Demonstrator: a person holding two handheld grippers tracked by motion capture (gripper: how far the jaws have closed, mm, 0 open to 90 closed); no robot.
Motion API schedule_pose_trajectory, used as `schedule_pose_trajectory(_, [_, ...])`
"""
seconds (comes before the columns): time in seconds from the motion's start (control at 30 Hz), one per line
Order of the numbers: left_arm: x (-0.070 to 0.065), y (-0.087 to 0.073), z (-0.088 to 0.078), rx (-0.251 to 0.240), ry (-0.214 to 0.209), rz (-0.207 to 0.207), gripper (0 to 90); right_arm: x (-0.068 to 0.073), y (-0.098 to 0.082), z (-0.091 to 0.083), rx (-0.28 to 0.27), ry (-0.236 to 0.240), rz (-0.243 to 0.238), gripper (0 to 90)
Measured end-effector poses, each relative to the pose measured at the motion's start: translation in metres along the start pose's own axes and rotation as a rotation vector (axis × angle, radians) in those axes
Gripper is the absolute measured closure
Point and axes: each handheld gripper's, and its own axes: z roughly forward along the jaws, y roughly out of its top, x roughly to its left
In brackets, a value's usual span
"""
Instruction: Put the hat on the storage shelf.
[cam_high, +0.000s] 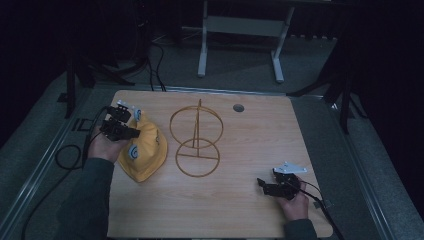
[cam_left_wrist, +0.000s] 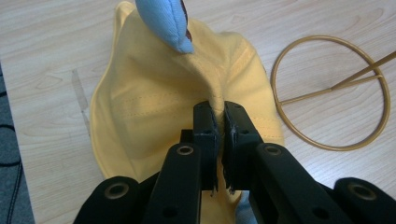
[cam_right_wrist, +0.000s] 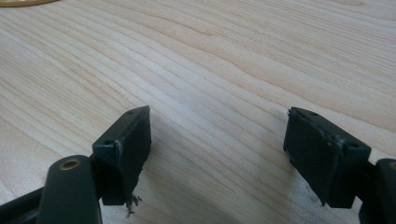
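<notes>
— Where is the yellow cap (cam_high: 144, 150) right now?

— On the left part of the wooden table (cam_high: 250, 200), just beside the gold wire stand (cam_high: 196, 142). The left gripper (cam_left_wrist: 217, 122) has its jaws pinched together on a ridge of the cap's yellow cloth; you can see the fabric gathered into a fold that runs straight into the pads.

— Why grab it there?

— My guess is that a pinch of the crown gives a firm hold on soft cloth, so the cap can be lifted and carried to the stand, which sits empty with its rings clear.

— And the other hand?

— The right gripper (cam_high: 274, 186) rests low near the table's right front, well apart from the cap. Its jaws stand wide, with bare wood grain between them and nothing held. It looks parked, leaving the work to the left side.

— Any writing on the cap?

— There is a round white badge (cam_high: 133, 152) on the front panel, with a dark mark inside, but it is too small and dim to read; it may be a letter or a logo. A light blue cloth part (cam_left_wrist: 164, 22) shows at the cap's far end, unmarked.
</notes>
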Motion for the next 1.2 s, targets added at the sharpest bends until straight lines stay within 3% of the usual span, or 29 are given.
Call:
schedule_pose_trajectory(0.53, [0.005,0.001,-0.02,-0.046,0.007,0.048,85.0,0.0,0.0,0.0,0.0,0.0,0.0,23.3])
schedule_pose_trajectory(1.2, [0.012,0.004,-0.048,-0.111,-0.043,0.114,84.9,0.0,0.0,0.0,-0.002,0.0,-0.001,23.2])
